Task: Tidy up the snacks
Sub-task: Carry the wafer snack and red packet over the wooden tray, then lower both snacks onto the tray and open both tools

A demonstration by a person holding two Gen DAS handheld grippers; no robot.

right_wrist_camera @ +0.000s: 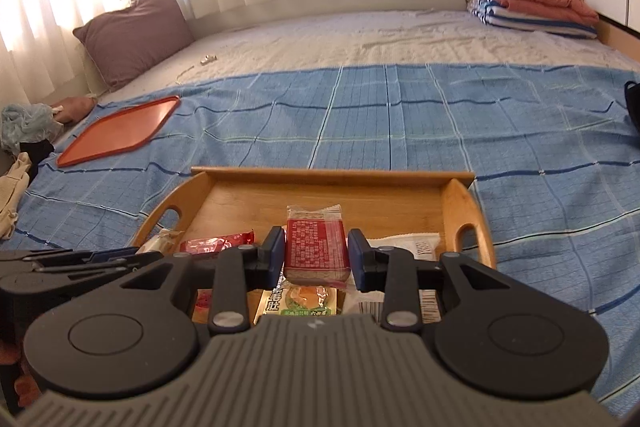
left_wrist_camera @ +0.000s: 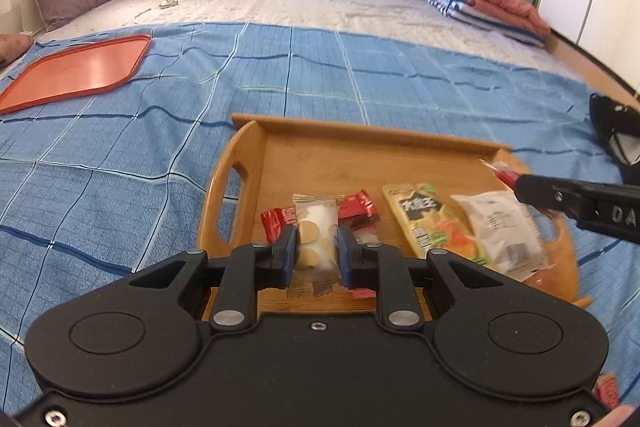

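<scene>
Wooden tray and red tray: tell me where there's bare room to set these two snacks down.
The red tray is bare all over. On the wooden tray, only the far strip along the back wall is free. Its near half is crowded with the green packet, white packet and red wrappers. The blue blanket between the trays is open.

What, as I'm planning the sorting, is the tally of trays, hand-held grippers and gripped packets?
Trays: 2 (orange tray, wooden tray)
Hand-held grippers: 2 (left hand-held gripper, right hand-held gripper)
Gripped packets: 2 (white packet, red packet)
Total: 6
</scene>
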